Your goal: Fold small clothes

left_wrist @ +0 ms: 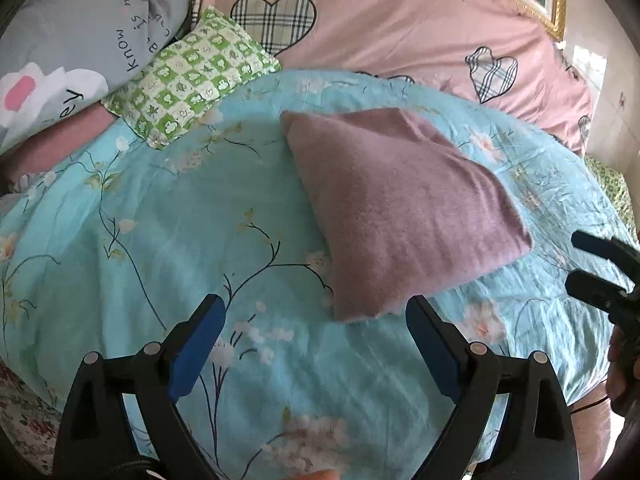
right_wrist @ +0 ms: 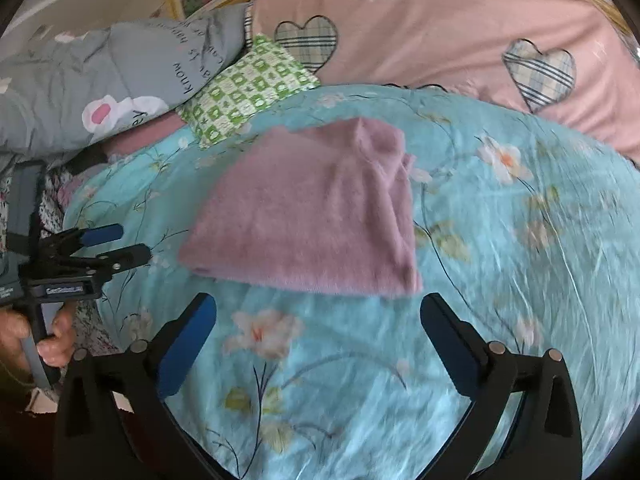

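Note:
A folded mauve fuzzy garment [left_wrist: 404,208] lies flat on the turquoise floral bedcover [left_wrist: 140,240]; the right wrist view shows it [right_wrist: 312,216] just beyond the fingers. My left gripper [left_wrist: 316,312] hangs above the cover, open, its near edge of the garment just past the right fingertip and nothing between the jaws. My right gripper [right_wrist: 316,308] is open too, above bare cover in front of the garment. Each gripper appears in the other's view: the right one [left_wrist: 588,264] at the right edge, the left one [right_wrist: 128,244] at the left, held by a hand.
A green checked pillow [left_wrist: 192,76] lies behind the garment at the left, beside a grey printed quilt [left_wrist: 80,40]. A pink quilt with plaid hearts [left_wrist: 400,32] fills the back, against a gold-trimmed headboard [left_wrist: 556,8]. A floral sheet [left_wrist: 24,412] shows at the bed's left edge.

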Available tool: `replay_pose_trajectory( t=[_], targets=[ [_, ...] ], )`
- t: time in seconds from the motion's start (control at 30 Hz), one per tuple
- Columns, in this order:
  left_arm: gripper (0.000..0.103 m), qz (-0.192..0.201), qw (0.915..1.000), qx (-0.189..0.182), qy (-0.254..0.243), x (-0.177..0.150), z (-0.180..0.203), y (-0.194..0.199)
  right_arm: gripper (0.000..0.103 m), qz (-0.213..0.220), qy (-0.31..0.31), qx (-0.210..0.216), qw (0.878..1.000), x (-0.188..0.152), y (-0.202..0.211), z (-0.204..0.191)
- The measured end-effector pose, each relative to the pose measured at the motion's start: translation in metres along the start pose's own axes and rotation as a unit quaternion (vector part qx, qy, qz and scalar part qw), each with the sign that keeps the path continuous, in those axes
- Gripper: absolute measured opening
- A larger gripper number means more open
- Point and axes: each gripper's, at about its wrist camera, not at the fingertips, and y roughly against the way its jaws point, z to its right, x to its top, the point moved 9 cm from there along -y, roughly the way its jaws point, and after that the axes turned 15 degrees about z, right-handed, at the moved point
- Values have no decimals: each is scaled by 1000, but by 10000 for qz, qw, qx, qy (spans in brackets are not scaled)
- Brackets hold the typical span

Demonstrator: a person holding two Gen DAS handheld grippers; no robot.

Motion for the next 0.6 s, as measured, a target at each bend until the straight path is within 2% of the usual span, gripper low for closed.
replay_pose_trajectory(
  t=[0.13,0.3,0.6],
  targets=[
    [93,-133,9997,-28,-194,6,6,-10,102,-169,55,145,9997,10,-14,-5],
    [93,-194,9997,-2,-176,13,8,-15,102,-432,-105,122,9989,11,-28,-1],
    [93,-193,9996,-21,-190,13,12,-22,102,-533,-186,102,9984,6,-35,9]
  ],
)
